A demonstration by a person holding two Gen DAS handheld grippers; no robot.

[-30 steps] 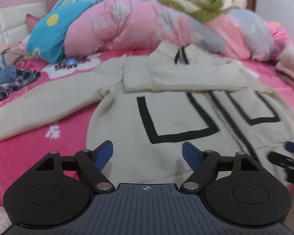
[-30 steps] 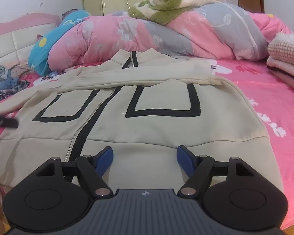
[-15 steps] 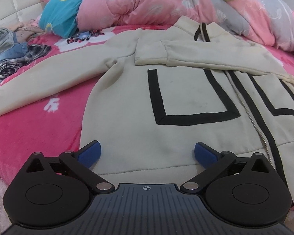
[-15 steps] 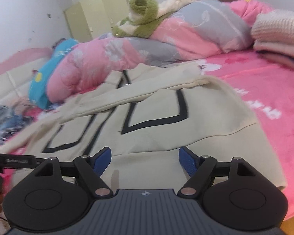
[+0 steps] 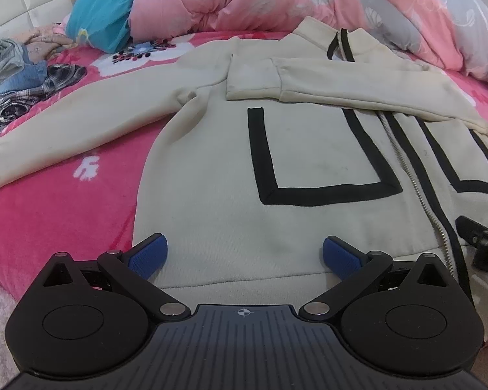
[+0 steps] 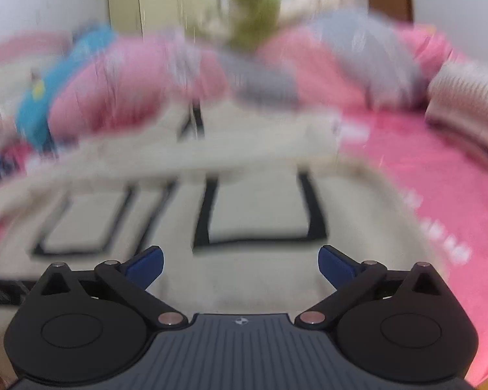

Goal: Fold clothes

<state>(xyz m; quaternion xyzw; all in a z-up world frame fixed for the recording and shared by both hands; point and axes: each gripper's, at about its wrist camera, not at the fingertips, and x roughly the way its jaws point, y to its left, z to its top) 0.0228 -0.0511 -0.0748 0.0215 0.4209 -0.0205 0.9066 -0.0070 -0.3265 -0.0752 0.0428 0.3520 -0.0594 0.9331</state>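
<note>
My left hand-held gripper [image 5: 245, 255] is released, blue pads [image 5: 148, 255] wide apart, nothing between them. It sits just over the hem of the jacket [image 5: 309, 169], which lies spread face up on the bed [image 5: 58, 201] straight ahead of it. One sleeve [image 5: 358, 89] is folded across the chest, ahead and slightly right; the other sleeve [image 5: 91, 120] runs out flat to the left. Zipper [image 5: 416, 175] runs ahead-right of the left pads. Collar [image 5: 338, 37] is at the far end, against the quilt [image 5: 231, 0]. Clothes pile [image 5: 22, 84] far left.

My right hand-held gripper [image 6: 240, 265] is also released, pads spread, empty. Its view is motion-blurred; I can make out the jacket [image 6: 260, 214] ahead below the pads, black pocket outlines either side, pink bed [image 6: 423, 178] to the right. In the left view the right hand-held gripper's tip [image 5: 481, 247] shows at the right edge, over the jacket near the zipper; whether it touches cloth, can't tell.
</note>
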